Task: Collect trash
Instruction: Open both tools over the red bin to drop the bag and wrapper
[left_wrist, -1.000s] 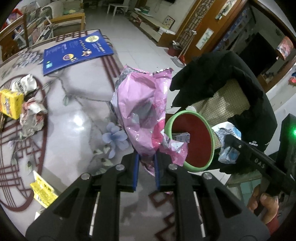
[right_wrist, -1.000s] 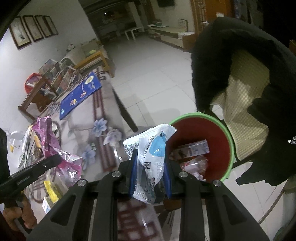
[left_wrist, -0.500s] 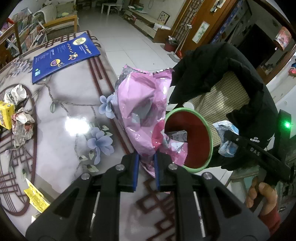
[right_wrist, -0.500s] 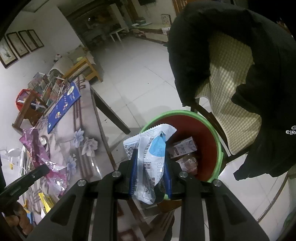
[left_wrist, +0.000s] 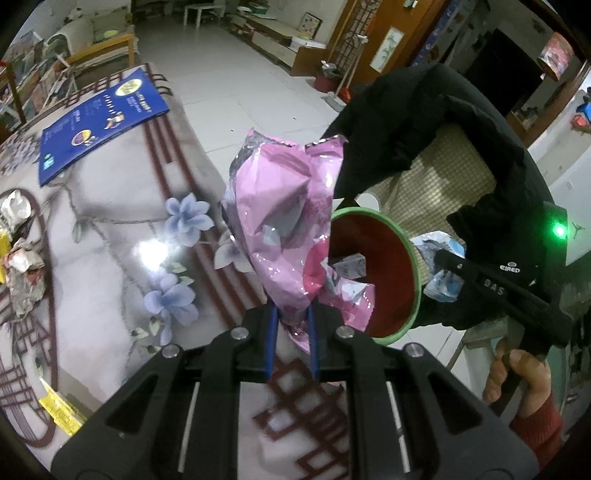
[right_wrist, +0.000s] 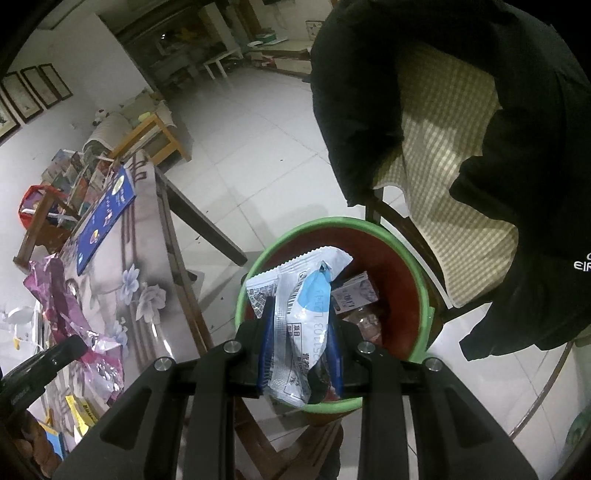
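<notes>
- Two wrappers are held, one per tool, both near a red bin with a green rim (right_wrist: 424, 291).
- White-and-blue wrapper (right_wrist: 303, 317): it stands upright between the fingers of the right gripper (right_wrist: 300, 360). The jaws have just been opening a little, and from this view I cannot tell whether the blue pads still press on it. The wrapper hangs directly over the bin's mouth.
- Pink foil bag (left_wrist: 284, 229): its lower end is clamped between the closed jaws of the left gripper (left_wrist: 292, 343). The crumpled bag rises ahead of the fingertips, above the table edge, just left of the bin.
- Bin contents: a small carton (right_wrist: 354, 293) and further packaging lie on the bottom, ahead of the right fingertips.
- Right hand (left_wrist: 521, 373): it grips the right tool's handle, at lower right of the left wrist view.
- Surface: a glossy table (left_wrist: 110, 236) printed with grey marbling, blue flowers and dark red lattice lines lies ahead and to the left of the left gripper. It carries a blue booklet (left_wrist: 99, 122) at the far end, crumpled paper (left_wrist: 24, 280) at far left and a yellow slip (left_wrist: 61, 411) at near left.
- Beyond the bin: a chair with a checked cushion (right_wrist: 450, 155), draped with a black jacket (right_wrist: 373, 92).
- Room: white floor tiles (right_wrist: 258, 136), framed pictures (right_wrist: 37, 92) on the left wall, wooden doors (left_wrist: 373, 40) at the far right.
</notes>
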